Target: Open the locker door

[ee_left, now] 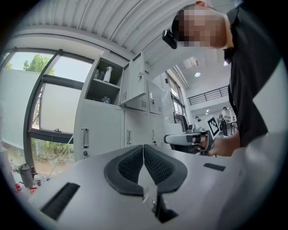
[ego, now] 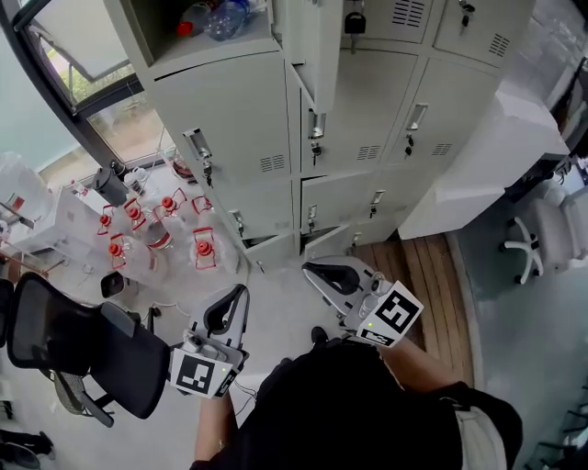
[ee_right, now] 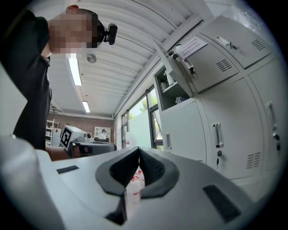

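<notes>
The left gripper [ego: 241, 292] and right gripper [ego: 310, 268] are pinched shut, empty. The open door [ego: 317, 55] is far off at 12 o'clock.

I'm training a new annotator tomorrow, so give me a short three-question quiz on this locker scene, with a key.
1. True or false: the left claw stands wide open.
2. The open locker at the top holds: A) bottles B) shoes C) folders.
3. Fill in: the jugs on the floor have ___ tops.
Key: 1 false, it is shut and empty. 2 A, bottles. 3 red.
</notes>
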`<state>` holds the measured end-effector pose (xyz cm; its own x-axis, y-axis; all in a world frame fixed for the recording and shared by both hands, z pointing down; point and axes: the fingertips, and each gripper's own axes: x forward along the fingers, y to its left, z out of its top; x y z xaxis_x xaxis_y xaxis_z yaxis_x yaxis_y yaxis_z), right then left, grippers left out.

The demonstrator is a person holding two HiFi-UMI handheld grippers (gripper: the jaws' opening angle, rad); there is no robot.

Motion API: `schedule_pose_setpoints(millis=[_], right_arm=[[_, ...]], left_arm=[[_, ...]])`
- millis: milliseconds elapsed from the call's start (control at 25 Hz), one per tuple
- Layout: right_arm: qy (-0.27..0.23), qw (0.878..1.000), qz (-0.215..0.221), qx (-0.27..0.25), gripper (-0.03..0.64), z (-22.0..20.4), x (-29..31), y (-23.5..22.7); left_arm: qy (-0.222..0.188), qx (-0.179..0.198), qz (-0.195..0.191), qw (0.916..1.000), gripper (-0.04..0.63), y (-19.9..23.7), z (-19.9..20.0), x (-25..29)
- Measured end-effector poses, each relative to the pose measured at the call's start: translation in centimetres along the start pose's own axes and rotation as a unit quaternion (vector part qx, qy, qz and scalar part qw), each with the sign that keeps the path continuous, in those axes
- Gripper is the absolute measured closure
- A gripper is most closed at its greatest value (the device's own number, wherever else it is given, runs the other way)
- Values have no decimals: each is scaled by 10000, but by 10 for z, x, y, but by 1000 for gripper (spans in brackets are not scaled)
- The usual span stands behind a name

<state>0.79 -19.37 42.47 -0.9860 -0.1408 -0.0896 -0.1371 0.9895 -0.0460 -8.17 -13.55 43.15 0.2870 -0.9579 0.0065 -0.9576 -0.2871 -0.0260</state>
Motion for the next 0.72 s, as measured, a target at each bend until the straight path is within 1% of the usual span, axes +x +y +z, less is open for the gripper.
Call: schedule_pose_setpoints(millis=[160, 240, 360, 520, 600, 720], right_arm=[[47, 9999, -113, -98, 603, -5, 8, 39], [32, 9997, -185, -171, 603, -5, 10, 58], [-79, 9994, -302, -137, 603, -4, 12, 84], [-262, 9987, -399, -193, 603, 0, 13, 114], [-261, 9984, -416, -269, 604, -1, 12, 125], [-175, 9989, -329, -278, 604, -9, 10, 136]], left_arm=[[-27, -57, -134, 9999, 577, 1, -5, -36], [-136, -147, -172, 9997, 577, 3, -5, -55], [-262, -296, -282, 9988, 577, 3, -4, -79], [-388, -345, -464, 9976, 577, 1, -3, -103], [-461, -370, -536, 9968, 577, -2, -4, -115], [-425, -436, -623, 9962, 577, -6, -14, -128]])
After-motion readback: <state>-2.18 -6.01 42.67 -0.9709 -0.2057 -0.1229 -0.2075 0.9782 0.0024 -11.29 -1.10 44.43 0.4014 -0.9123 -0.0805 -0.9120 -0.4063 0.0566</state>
